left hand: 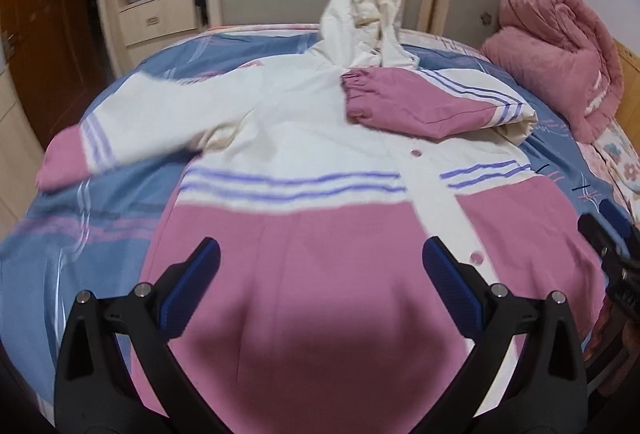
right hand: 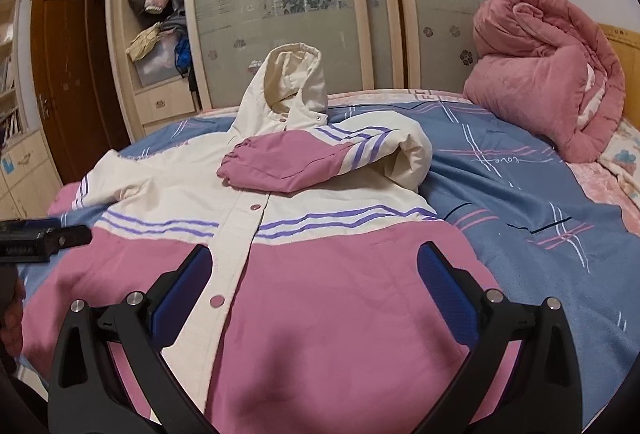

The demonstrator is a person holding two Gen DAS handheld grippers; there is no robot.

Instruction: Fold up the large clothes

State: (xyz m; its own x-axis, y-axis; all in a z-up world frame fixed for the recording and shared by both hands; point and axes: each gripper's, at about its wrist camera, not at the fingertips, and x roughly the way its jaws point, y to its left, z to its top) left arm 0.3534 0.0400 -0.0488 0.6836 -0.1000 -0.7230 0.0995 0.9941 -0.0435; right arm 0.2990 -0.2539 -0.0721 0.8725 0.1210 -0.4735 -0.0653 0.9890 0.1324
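Note:
A large hooded jacket (left hand: 304, 138), cream above and pink below with purple stripes, lies face up on the bed; it also shows in the right wrist view (right hand: 328, 274). Its right sleeve (left hand: 420, 106) is folded across the chest, pink cuff near the collar, also seen in the right wrist view (right hand: 304, 162). Its left sleeve (left hand: 120, 138) lies spread out to the left. My left gripper (left hand: 320, 266) is open and empty above the pink hem. My right gripper (right hand: 316, 274) is open and empty above the hem by the snap placket, and shows at the left wrist view's right edge (left hand: 616, 242).
The bed has a blue plaid sheet (right hand: 520, 202). A rolled pink quilt (right hand: 548, 86) sits at the back right by the headboard. A wardrobe with frosted sliding doors (right hand: 288, 14) and open shelves of clothes (right hand: 160, 14) stands behind the bed. A brown door (right hand: 68, 82) is at left.

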